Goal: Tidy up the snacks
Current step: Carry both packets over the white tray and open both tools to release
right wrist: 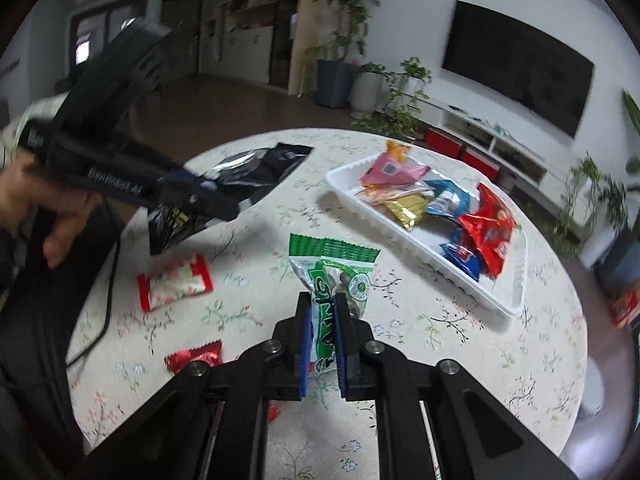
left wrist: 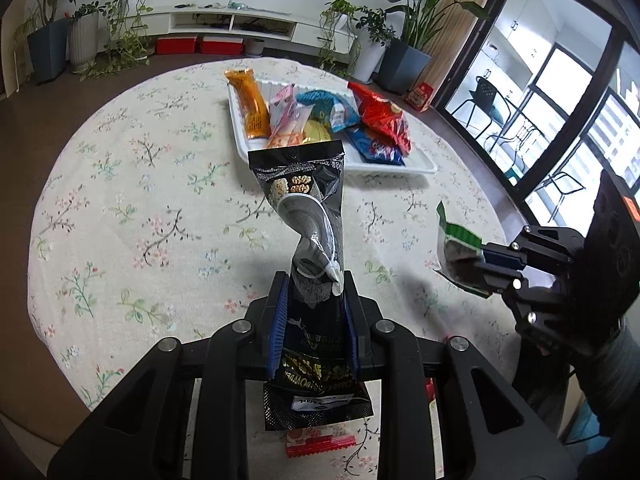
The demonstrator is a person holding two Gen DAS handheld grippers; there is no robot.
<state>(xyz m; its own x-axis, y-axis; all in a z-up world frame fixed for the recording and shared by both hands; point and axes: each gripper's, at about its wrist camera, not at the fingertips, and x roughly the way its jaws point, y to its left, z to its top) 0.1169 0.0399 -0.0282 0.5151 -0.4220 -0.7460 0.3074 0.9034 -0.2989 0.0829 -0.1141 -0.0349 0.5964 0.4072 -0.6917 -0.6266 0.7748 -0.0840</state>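
Both tongs carry snacks above the floral tabletop (left wrist: pixel 120 168), apparently bound for the white tray (left wrist: pixel 384 168) where other packets are already gathered. The left tongs (left wrist: pixel 314 320) are clamped on a tall black sachet (left wrist: pixel 308 200) that rises twisted between the pads. The right tongs (right wrist: pixel 322 344) are squeezed fully onto a green packet (right wrist: pixel 332 268), lifted clear, tray ahead and to the right. Red-and-white wrappers (right wrist: pixel 176 282) wait on the cloth.

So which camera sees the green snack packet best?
The right wrist view: the green snack packet fills the middle, front printing facing the camera, clamped by the right gripper. The left wrist view catches it only small, edge-on.
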